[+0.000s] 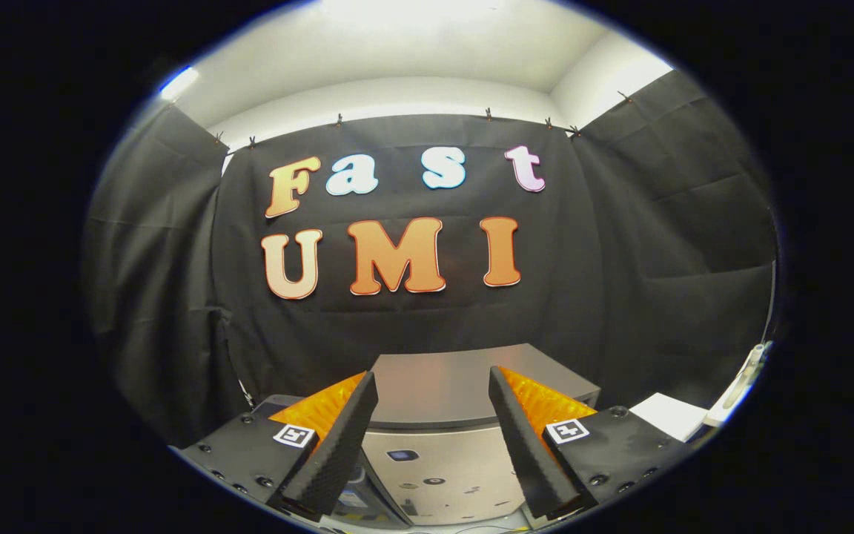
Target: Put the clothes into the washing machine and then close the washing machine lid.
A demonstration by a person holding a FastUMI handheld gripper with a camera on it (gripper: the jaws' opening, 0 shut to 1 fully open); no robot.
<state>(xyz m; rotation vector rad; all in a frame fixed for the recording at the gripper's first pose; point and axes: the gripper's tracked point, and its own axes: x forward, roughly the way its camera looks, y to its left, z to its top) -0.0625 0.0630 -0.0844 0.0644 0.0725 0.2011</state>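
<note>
**Tongs spread wide above a shut washing machine, nothing held**

Tongs (pixel 433 386) held well open, fingers (pixel 338 445) far apart, tips aimed forward and slightly inward. Nothing pinched between them, nothing touching either inner face. Square printed marker tag (pixel 293 435) on the mount of the left finger, a matching one on the right.

Between and just beyond the fingertips: washing machine (pixel 438 445), a small silver-grey top-loader seen from above and in front. Lid (pixel 434 386) lying flat and closed across the top, its far edge reaching past the fingertips toward the booth wall. Below the lid, between the lower parts of the fingers, the front panel with a small dark window and a scatter of dark control marks; too small to make out further.

Beyond the right finger, off to the side of the machine: a flat white sheet or board (pixel 668 415), corner pointing toward the tongs; cannot tell what it is. Further right still, a pale upright object (pixel 742 378), blurred by the lens, identity unclear.

Behind everything, black cloth wall (pixel 620 297) hung from clips along its top edge, with pale ceiling above and a bright strip of light (pixel 179 83) up to the left.

No garment to be picked out anywhere near the fingers or on the machine.
</note>
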